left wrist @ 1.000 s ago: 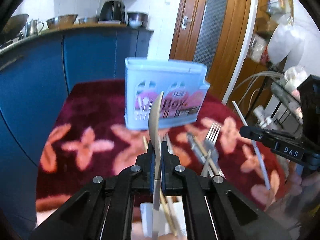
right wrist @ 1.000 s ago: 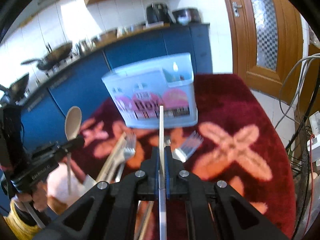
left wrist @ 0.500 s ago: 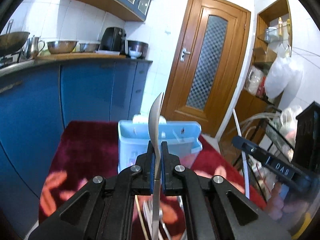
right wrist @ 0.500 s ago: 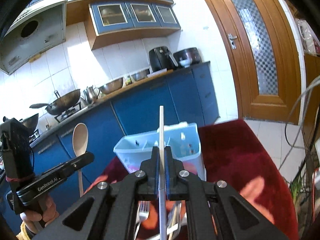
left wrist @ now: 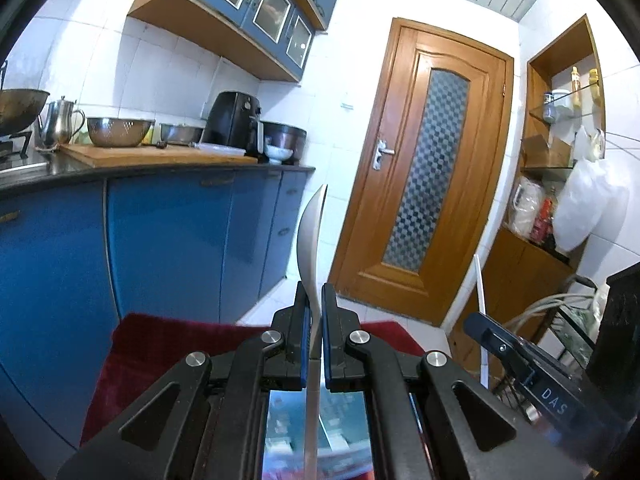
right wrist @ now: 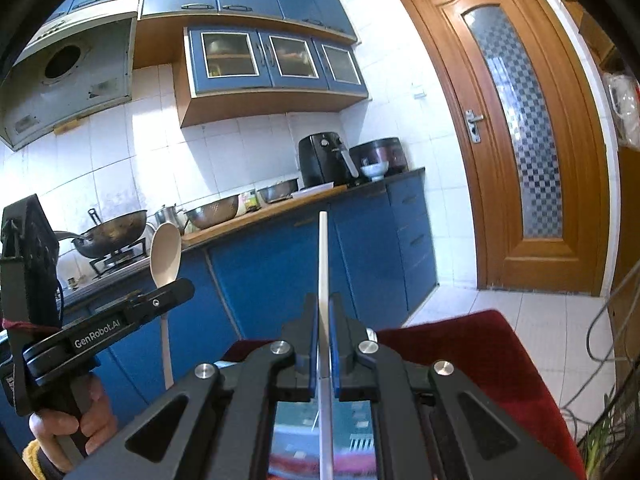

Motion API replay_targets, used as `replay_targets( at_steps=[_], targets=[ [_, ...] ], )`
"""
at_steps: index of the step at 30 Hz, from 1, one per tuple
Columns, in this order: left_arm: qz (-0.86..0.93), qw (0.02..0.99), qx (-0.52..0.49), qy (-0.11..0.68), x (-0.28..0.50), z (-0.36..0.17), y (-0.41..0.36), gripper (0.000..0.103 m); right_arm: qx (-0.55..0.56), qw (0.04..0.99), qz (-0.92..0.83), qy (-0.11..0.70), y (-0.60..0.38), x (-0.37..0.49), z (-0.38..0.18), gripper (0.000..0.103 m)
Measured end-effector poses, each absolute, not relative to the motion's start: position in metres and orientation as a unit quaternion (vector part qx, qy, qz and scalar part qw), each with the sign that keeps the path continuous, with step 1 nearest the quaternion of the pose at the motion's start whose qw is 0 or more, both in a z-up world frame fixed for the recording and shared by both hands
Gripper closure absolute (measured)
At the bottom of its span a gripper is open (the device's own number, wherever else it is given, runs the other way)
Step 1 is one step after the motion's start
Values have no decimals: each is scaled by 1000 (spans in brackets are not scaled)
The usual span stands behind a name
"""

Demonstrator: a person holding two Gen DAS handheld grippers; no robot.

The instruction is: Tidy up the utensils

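Observation:
My left gripper (left wrist: 315, 300) is shut on a pale wooden spoon (left wrist: 312, 232), seen edge-on with its bowl upward. My right gripper (right wrist: 324, 312) is shut on a thin white stick (right wrist: 323, 264) that points up. Each gripper appears in the other's view: the left gripper (right wrist: 160, 300) with the spoon (right wrist: 165, 252) on the left, held by a hand (right wrist: 72, 420), and the right gripper (left wrist: 500, 344) with the stick (left wrist: 480, 300) on the right. The light blue utensil box (left wrist: 316, 432) (right wrist: 320, 432) shows blurred low between the fingers. It stands on the dark red tablecloth (left wrist: 160, 340).
Blue kitchen cabinets (left wrist: 168, 240) run behind the table, with an air fryer (right wrist: 320, 158), steel bowls (left wrist: 120, 131) and a wok (right wrist: 108, 236) on the counter. A wooden door (left wrist: 424, 184) stands beyond. Cables (right wrist: 608, 340) and a shelf (left wrist: 560, 168) are on the right.
Both grippers have risen and tilted upward with the spoon and the stick still clamped. The box has dropped from mid-view to the bottom edge; the loose utensils on the cloth are out of sight.

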State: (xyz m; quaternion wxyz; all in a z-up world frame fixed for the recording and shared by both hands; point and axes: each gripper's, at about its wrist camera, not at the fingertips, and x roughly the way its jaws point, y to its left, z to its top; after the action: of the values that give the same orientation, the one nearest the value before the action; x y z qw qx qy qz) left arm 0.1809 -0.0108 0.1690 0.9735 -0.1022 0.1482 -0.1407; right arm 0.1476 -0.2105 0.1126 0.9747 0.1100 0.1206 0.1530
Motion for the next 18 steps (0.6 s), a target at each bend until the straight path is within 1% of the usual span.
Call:
replay_targets(
  at_steps=[6, 10, 18],
  targets=[
    [-108, 982, -106, 117, 206, 159, -11, 100, 105, 978, 145, 106, -205, 174, 100, 97],
    [-91, 984, -103, 115, 217, 138, -12, 100, 92, 981, 136, 98, -201, 184, 89, 97],
    [-98, 984, -82, 126, 211, 102, -19, 100, 62, 984, 128, 107, -194, 188, 64, 97]
  ],
)
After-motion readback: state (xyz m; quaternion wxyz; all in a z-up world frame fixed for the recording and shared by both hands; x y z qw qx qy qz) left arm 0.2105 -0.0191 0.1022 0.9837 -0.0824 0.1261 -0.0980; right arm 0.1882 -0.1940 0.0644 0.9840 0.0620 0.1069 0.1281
